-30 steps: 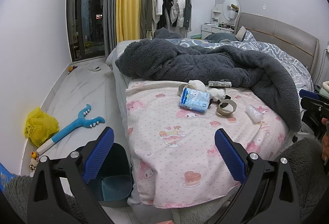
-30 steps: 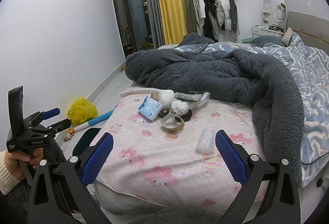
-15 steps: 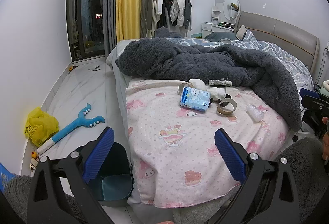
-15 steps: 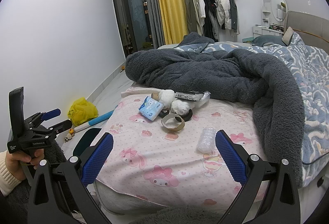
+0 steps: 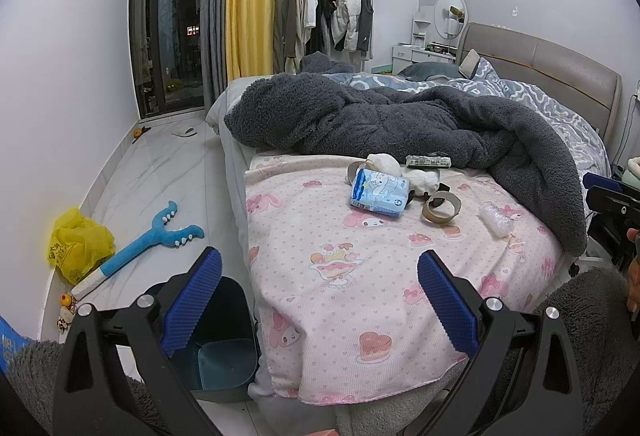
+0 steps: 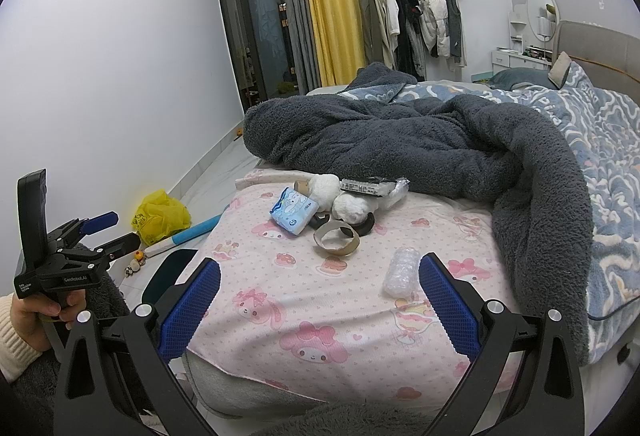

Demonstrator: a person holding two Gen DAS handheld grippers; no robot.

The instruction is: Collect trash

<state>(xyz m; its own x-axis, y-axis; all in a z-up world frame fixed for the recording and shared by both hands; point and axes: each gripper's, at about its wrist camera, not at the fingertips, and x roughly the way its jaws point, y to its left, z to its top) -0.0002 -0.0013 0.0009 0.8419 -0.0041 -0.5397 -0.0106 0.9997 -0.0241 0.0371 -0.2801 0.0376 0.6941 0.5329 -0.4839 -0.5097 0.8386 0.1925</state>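
Observation:
Trash lies in a cluster on the pink cartoon sheet (image 5: 344,276): a blue tissue pack (image 5: 379,193), white crumpled tissues (image 5: 386,163), a cardboard tape ring (image 5: 441,207), a flat wrapper (image 5: 428,161) and a bubble-wrap roll (image 5: 496,219). My left gripper (image 5: 318,276) is open and empty, short of the bed's near edge. A dark bin (image 5: 224,352) stands on the floor under its left finger. My right gripper (image 6: 320,276) is open and empty, with the bubble-wrap roll (image 6: 401,272) just inside its right finger. The tape ring (image 6: 336,238) and tissue pack (image 6: 294,212) lie further ahead.
A dark fleece blanket (image 5: 400,116) is heaped behind the trash. On the floor to the left lie a yellow plastic bag (image 5: 78,244) and a blue plush toy (image 5: 152,240). A hand (image 6: 40,312) holds the left gripper (image 6: 124,227) beside the bed.

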